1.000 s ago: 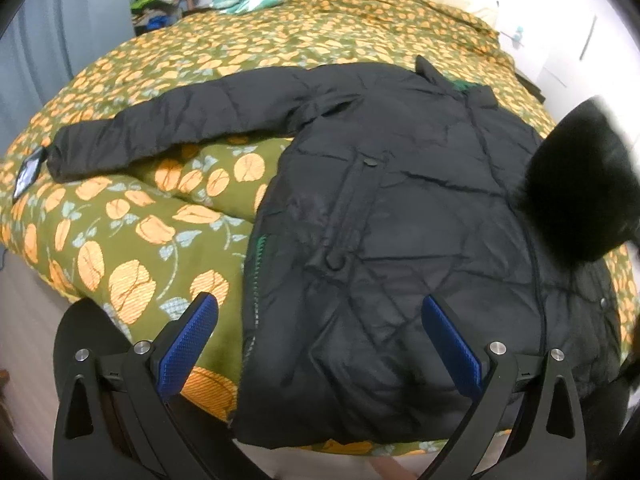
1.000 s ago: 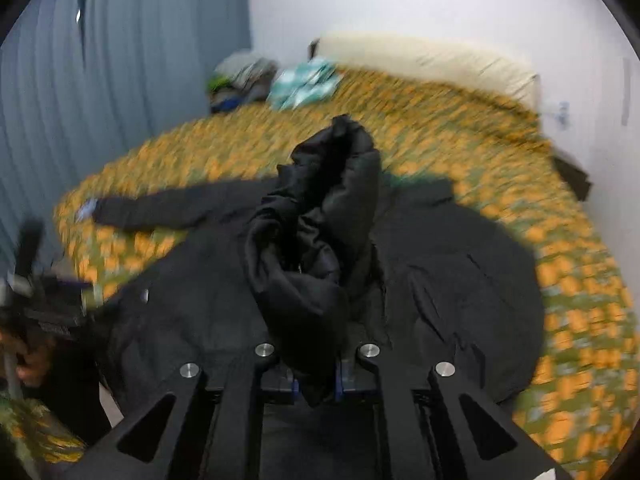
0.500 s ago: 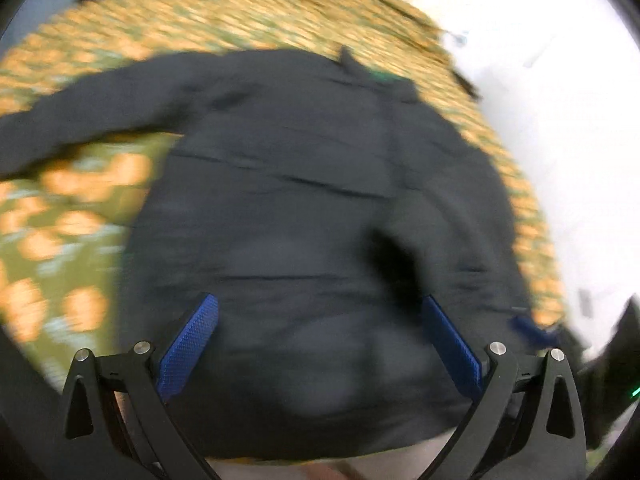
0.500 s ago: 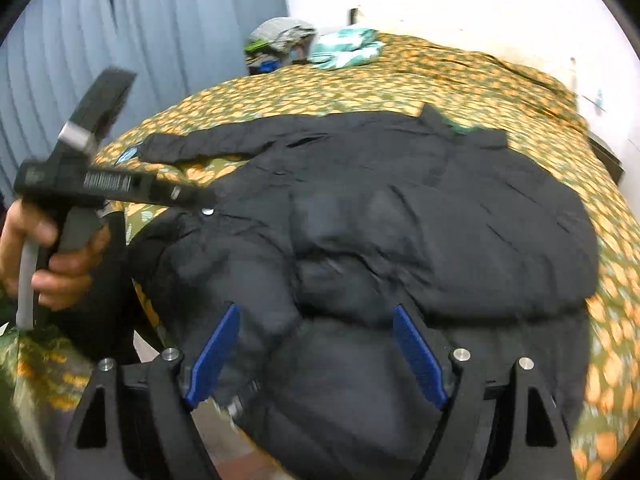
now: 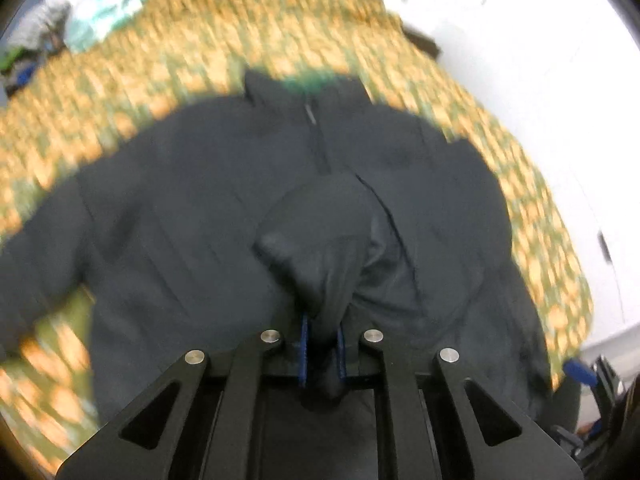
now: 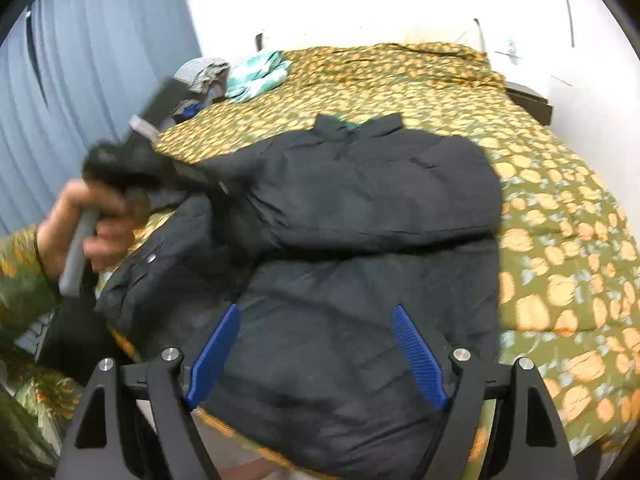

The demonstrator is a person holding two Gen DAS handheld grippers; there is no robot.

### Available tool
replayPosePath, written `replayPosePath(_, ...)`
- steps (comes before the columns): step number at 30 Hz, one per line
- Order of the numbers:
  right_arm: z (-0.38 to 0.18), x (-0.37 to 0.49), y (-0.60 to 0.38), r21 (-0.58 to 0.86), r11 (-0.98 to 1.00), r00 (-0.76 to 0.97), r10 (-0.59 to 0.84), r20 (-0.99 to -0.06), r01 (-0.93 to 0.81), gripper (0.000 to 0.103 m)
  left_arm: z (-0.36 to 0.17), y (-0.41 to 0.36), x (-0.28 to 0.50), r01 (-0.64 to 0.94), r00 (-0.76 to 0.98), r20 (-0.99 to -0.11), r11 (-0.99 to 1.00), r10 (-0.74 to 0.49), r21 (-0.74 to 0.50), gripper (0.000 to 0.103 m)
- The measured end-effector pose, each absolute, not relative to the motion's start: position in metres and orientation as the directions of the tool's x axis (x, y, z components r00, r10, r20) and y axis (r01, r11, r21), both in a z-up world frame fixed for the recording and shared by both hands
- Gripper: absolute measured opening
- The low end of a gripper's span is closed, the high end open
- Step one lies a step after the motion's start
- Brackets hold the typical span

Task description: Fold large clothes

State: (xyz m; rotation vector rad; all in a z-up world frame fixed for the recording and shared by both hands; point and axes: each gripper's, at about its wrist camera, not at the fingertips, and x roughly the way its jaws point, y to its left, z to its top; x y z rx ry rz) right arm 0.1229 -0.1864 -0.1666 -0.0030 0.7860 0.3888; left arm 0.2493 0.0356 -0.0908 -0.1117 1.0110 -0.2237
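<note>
A large black padded jacket lies on the orange-and-green bedspread, collar toward the far side. Its right sleeve is folded across the chest. In the left wrist view the jacket is blurred. My left gripper is shut on a bunch of the jacket's black fabric, which is raised above the body. The left gripper also shows in the right wrist view, blurred, over the jacket's left side. My right gripper is open and empty above the jacket's lower hem.
A pile of clothes and a green-and-white cloth lie at the bed's far left corner. Grey curtains hang on the left. A white wall stands behind the bed. A dark nightstand is at the far right.
My right gripper let go of the sleeve, which now lies folded across the chest, and it opened. My left gripper swung right over the jacket and shut on a bunch of its fabric.
</note>
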Motion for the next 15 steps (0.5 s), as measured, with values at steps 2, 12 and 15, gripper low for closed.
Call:
replayPosePath(2,-0.161,0.139,-0.197,0.120,0.941,0.660,0.310,-0.685,-0.317,0.081,-0.078,0.051,0.275,0.101,0.552,-0.813,0.983,-0.186,-0.156,0.009)
replayPosePath(12,-0.156,0.261,-0.237,0.125,0.967,0.669,0.244,-0.702,-0.222,0.081,-0.146,0.127,0.346,-0.073,0.504,-0.862,0.993,-0.045,-0.095,0.009)
replayPosePath(15,-0.158,0.298,-0.240,0.134,0.968,0.651,0.241,-0.720,-0.210,0.080,-0.157,0.133,0.340,-0.101,0.493,-0.867,0.986,-0.067,-0.134,0.009)
